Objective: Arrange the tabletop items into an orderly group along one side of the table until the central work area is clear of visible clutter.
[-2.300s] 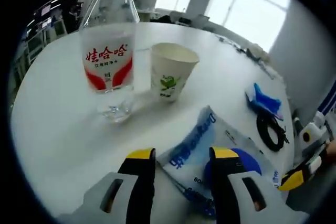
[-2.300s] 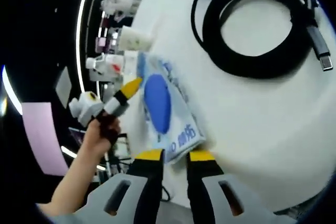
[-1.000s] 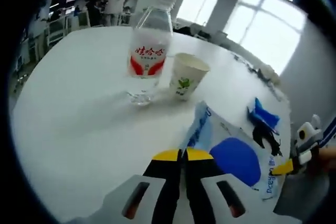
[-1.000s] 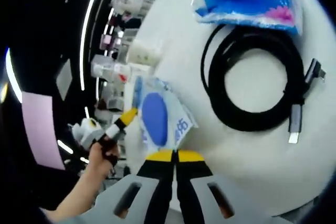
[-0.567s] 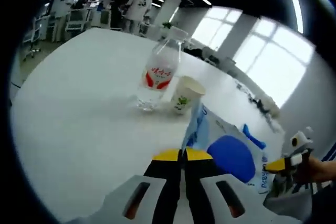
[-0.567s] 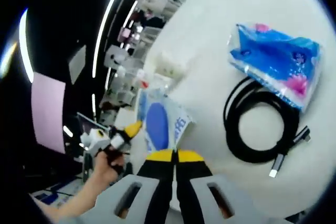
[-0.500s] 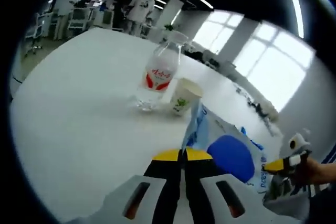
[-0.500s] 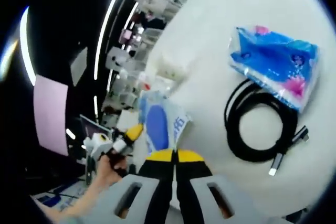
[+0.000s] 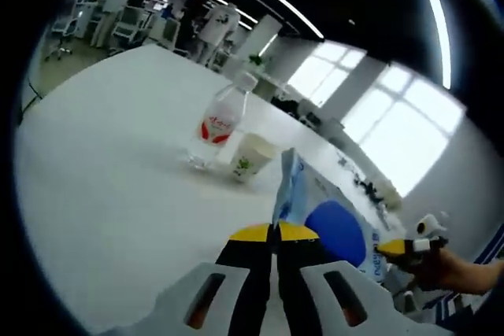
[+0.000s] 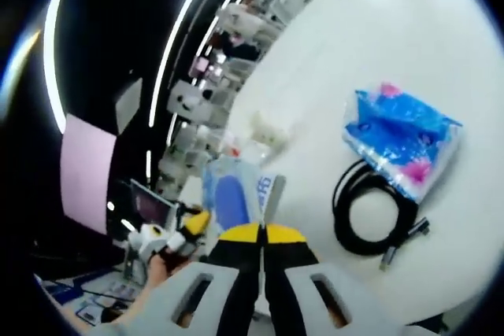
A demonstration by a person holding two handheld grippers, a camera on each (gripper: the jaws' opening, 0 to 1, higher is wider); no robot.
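Left gripper view: the left gripper [image 9: 275, 232] is clenching 1 edge of a white-and-blue pouch [image 9: 327, 222], jaws pressed together on it, and is holding it up off the white worktop [image 9: 102, 171]. Beyond it a water bottle [image 9: 217, 125] and a paper cup [image 9: 248, 155] are standing upright just beside each other, near mid-worktop. At far right a hand [image 9: 441, 265] is carrying the right gripper at the pouch's other edge.

Right gripper view: the right gripper [image 10: 262, 233] is pinching the same pouch [image 10: 232, 194], jaws closed on its near edge. A blue tissue pack [image 10: 402, 139] is lying on the worktop [image 10: 378, 37], touching a coiled black cable [image 10: 370, 222]. The left gripper [image 10: 193, 224] is showing at lower left.

Risk, as judged: both grips are thin edge pinches on slick film; if the 2 hands are pulling apart or moving unevenly, the pouch could be slipping free or tearing. Swinging it low toward bottle and cup could be tipping them.
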